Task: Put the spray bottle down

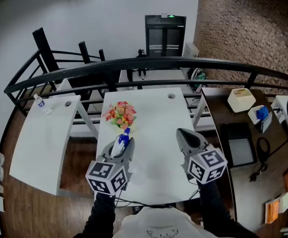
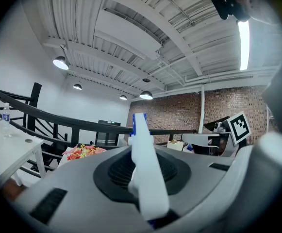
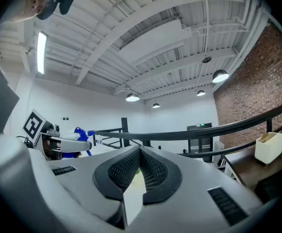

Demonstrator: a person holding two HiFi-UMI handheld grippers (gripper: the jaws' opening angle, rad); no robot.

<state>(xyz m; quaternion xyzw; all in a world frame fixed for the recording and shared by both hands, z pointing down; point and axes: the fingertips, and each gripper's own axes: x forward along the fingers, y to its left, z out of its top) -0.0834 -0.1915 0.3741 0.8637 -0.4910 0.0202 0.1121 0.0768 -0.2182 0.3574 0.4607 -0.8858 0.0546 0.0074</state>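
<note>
A white spray bottle [image 1: 120, 147] with a blue nozzle hangs over the near part of the white table [image 1: 156, 113], with my left gripper [image 1: 123, 150] shut on its body. In the left gripper view the bottle [image 2: 141, 144] stands upright between the jaws of that gripper [image 2: 141, 176], blue tip on top. My right gripper [image 1: 188, 135] hovers over the table's right side, jaws together. In the right gripper view the jaws of that gripper [image 3: 140, 171] meet, with a pale sliver at the seam that I cannot identify. The bottle's blue head [image 3: 80, 132] shows at the left there.
A bunch of red and yellow flowers [image 1: 120, 114] lies on the table ahead of the bottle. A second white table [image 1: 39, 143] at the left carries a small water bottle [image 1: 42, 103]. A dark desk [image 1: 223, 108] with a tissue box [image 1: 241, 99] stands at the right. A black railing [image 1: 158, 63] runs behind.
</note>
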